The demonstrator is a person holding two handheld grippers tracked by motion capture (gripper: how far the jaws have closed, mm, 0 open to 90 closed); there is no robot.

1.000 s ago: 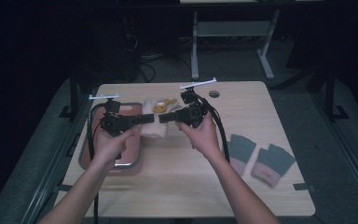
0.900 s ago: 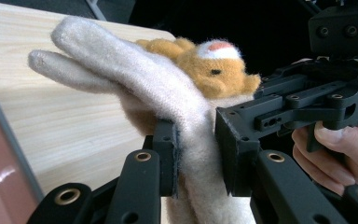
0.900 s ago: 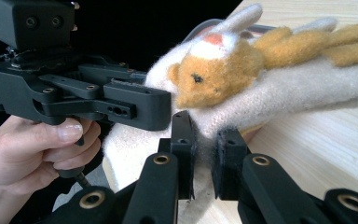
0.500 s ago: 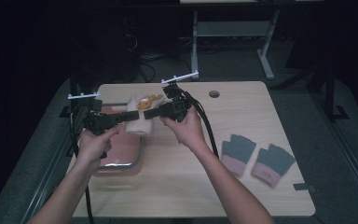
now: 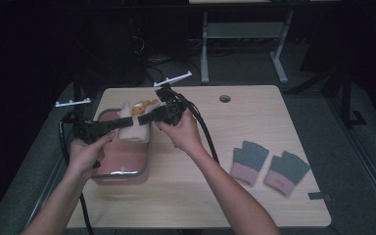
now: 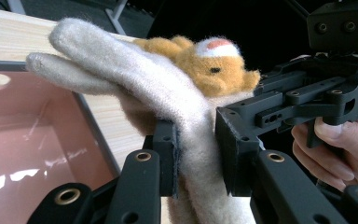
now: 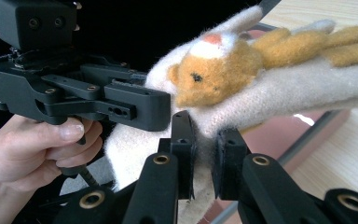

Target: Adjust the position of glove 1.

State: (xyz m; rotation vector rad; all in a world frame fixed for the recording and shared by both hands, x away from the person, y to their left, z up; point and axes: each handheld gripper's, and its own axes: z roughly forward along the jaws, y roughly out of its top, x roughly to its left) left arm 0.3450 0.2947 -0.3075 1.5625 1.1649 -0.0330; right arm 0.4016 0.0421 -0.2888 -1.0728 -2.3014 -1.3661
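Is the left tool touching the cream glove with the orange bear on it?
Touching. In the left gripper view, the left tool has both pads pressed into the cream glove, pinching its fabric between them.

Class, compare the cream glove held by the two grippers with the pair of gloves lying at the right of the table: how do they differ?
The cream glove is pale, with an orange animal face; the pair of gloves is grey-green with pink cuffs. The cream glove is pinched between the left gripper and right gripper above the tray; the pair lies flat, untouched. All look knitted.

High view overhead, 2 close views share glove [image 6: 135, 84]
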